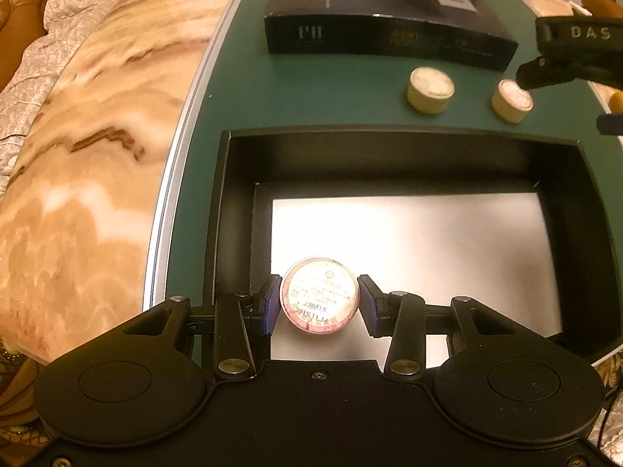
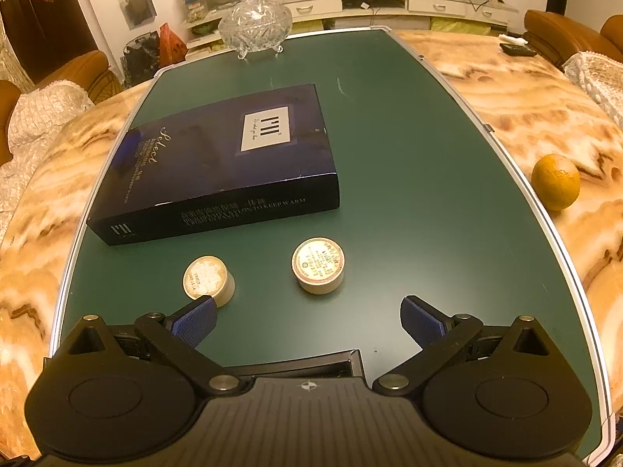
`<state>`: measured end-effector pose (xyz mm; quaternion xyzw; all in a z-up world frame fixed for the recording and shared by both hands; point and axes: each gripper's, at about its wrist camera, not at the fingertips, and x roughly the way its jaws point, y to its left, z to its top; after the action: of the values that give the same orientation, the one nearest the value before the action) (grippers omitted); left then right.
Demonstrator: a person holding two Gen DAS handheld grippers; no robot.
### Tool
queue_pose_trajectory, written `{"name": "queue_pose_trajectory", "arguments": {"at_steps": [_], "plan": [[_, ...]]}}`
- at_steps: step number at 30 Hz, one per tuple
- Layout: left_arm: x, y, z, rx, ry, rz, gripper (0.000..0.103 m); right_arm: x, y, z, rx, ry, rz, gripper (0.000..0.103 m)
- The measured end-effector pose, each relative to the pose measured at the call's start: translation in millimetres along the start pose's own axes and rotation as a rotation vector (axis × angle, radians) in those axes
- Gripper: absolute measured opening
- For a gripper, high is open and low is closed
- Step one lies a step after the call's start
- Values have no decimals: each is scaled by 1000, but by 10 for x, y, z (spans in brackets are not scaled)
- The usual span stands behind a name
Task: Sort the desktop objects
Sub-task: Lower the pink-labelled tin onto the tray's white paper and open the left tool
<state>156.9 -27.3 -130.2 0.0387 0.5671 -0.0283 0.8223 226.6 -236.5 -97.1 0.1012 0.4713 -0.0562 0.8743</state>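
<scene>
In your left wrist view, your left claw (image 1: 319, 303) is clamped on a round tin (image 1: 318, 299) with a printed pink-rimmed label, one blue pad on each side of it. The tin hangs over the near left part of the open black box (image 1: 393, 144), above its pale floor; whether it touches the floor you cannot tell. Beyond the box's far wall, ahead of the claw and to its right, two more small round tins (image 1: 431, 89) (image 1: 512, 100) sit on the green mat (image 1: 335, 85). Behind them lies a dark flat carton (image 1: 389, 7). Your right claw (image 1: 533, 76) shows at the upper right, beside the farther tin.

In your right wrist view, the right claw (image 2: 307, 317) stands wide open with nothing between its pads. One tin (image 2: 318, 270) lies just ahead, between the fingers' lines; the other (image 2: 208, 281) sits by the left fingertip (image 2: 194, 317). The carton (image 2: 226, 159) lies farther ahead.
</scene>
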Motion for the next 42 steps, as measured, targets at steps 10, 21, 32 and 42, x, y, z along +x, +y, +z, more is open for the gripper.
{"name": "queue_pose_trajectory", "arguments": {"at_steps": [10, 21, 32, 42], "plan": [[29, -3, -26, 10, 1, 29, 41, 54, 3, -13, -4, 11, -7, 103], [34, -27, -35, 20, -12, 26, 46, 53, 19, -5, -11, 9, -13, 103], [-10, 43, -16, -18, -26, -5, 55, 70, 41, 12, -23, 5, -25, 103], [-197, 48, 14, -13, -85, -29, 68, 296, 139, 62, -76, 37, -59, 103]]}}
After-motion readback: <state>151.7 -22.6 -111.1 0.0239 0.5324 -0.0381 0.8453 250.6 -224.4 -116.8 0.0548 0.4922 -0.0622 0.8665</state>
